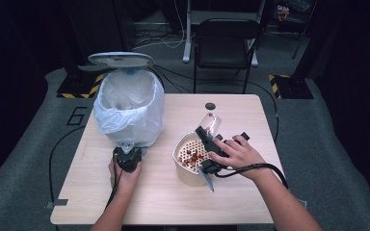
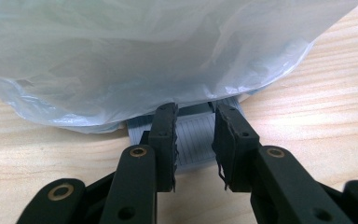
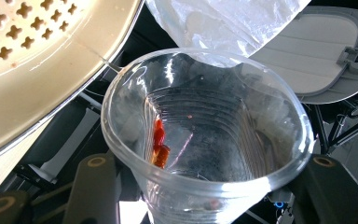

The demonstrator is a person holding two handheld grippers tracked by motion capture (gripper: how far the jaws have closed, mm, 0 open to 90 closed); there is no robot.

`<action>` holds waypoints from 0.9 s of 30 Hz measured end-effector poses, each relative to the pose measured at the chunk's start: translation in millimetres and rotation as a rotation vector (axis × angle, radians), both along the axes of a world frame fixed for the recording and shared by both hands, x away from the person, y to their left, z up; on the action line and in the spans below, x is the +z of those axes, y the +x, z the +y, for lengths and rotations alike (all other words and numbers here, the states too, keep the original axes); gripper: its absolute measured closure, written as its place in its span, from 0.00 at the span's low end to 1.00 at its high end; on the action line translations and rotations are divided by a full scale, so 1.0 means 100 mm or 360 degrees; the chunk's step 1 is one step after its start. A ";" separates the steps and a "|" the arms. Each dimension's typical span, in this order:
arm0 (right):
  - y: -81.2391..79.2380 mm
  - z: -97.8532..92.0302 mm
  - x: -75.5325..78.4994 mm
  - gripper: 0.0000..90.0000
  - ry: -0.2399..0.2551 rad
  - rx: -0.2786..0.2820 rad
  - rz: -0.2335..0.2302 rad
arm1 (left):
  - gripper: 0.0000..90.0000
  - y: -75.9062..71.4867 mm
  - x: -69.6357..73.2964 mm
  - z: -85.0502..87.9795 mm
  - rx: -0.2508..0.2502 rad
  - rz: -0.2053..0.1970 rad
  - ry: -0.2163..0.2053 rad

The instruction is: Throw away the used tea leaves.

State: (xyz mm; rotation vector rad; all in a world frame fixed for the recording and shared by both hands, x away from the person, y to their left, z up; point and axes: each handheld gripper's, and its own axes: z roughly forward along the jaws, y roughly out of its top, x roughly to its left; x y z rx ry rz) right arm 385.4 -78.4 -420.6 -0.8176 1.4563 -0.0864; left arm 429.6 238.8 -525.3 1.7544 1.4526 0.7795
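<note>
A pedal bin [image 1: 130, 110] lined with a white bag stands at the table's back left, its grey lid [image 1: 120, 58] raised. My left gripper [image 1: 127, 156] is at the bin's foot. In the left gripper view its jaws [image 2: 193, 112] stand close together, tips resting on the ridged grey pedal [image 2: 193, 135] under the bag. My right gripper [image 1: 207, 137] is shut on a clear plastic cup [image 1: 211, 122], tipped over a cream perforated basket [image 1: 191, 156] that holds red pieces. In the right gripper view a few red pieces [image 3: 158, 142] cling inside the cup [image 3: 205, 93].
A small dark round thing [image 1: 210, 106] lies on the wooden table [image 1: 173, 197] behind the cup. A black chair [image 1: 224, 43] stands beyond the far edge. The bin's lid [image 3: 321, 51] and bag [image 3: 223, 23] lie past the cup's mouth. Cables trail from both grippers.
</note>
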 end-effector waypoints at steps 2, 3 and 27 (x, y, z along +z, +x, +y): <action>0.00 -0.01 0.01 0.50 -0.0003 0.0011 -0.0003 | 0.77 0.00 0.00 0.00 0.0001 -0.0001 0.0001; 0.00 0.00 0.02 0.50 -0.0002 0.0011 -0.0004 | 0.77 0.00 0.00 0.00 0.0001 -0.0001 0.0000; -0.02 0.05 0.15 0.49 0.0170 0.0101 -0.0004 | 0.77 0.00 0.00 0.00 0.0001 -0.0001 0.0002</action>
